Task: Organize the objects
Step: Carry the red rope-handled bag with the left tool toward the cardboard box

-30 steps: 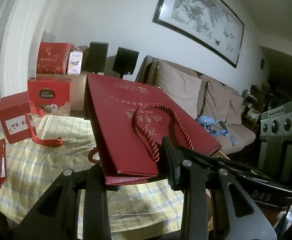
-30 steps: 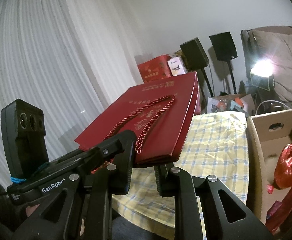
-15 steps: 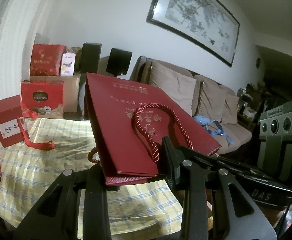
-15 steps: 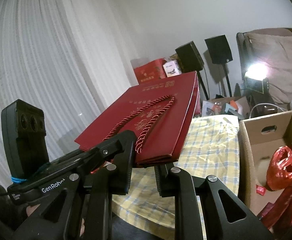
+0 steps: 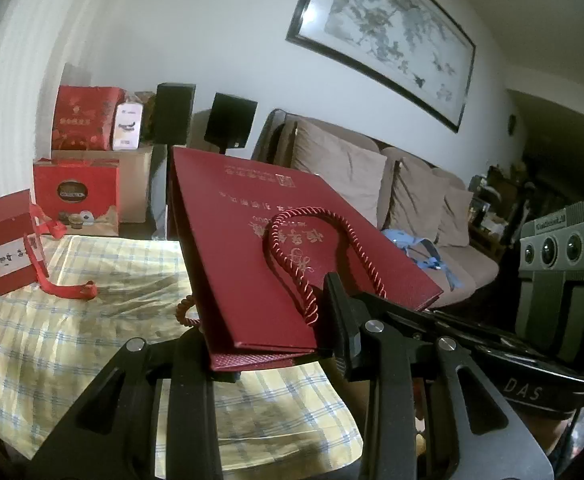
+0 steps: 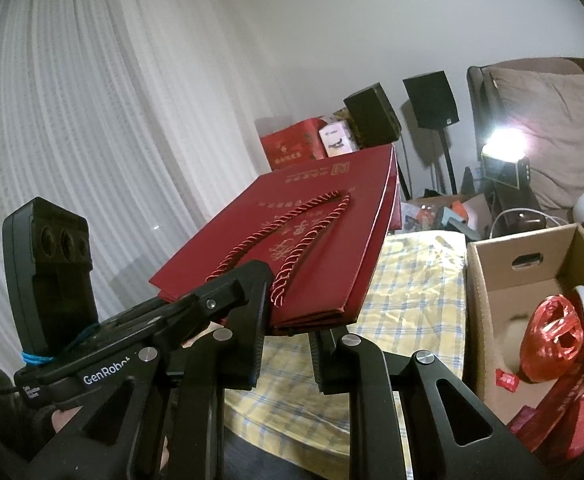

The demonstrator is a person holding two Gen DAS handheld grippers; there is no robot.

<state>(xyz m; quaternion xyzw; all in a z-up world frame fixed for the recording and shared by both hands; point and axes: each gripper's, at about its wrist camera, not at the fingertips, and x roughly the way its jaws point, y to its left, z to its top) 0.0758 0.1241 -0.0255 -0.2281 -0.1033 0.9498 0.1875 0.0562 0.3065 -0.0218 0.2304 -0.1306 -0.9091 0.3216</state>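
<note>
A flat dark red gift bag (image 5: 252, 248) with a twisted red cord handle (image 5: 312, 248) hangs roughly level above the table. My left gripper (image 5: 268, 352) is shut on the bag's near edge, one finger at each side of that edge. In the right wrist view the same gift bag (image 6: 324, 232) is pinched at its near corner by my right gripper (image 6: 292, 328), which is shut on it. Each gripper's body shows at the edge of the other's view. A second cord loop dangles below the bag.
A table under a yellow plaid cloth (image 5: 92, 320) carries red gift boxes (image 5: 6, 248) at its left. An open cardboard box (image 6: 488, 280) holding a red plastic bag (image 6: 552, 340) stands right of the table. Behind are a sofa (image 5: 372, 184), black speakers and a white curtain (image 6: 92, 120).
Both grippers keep their hold on the bag. The background has drifted slightly, and more of the cardboard box shows in the right wrist view.
</note>
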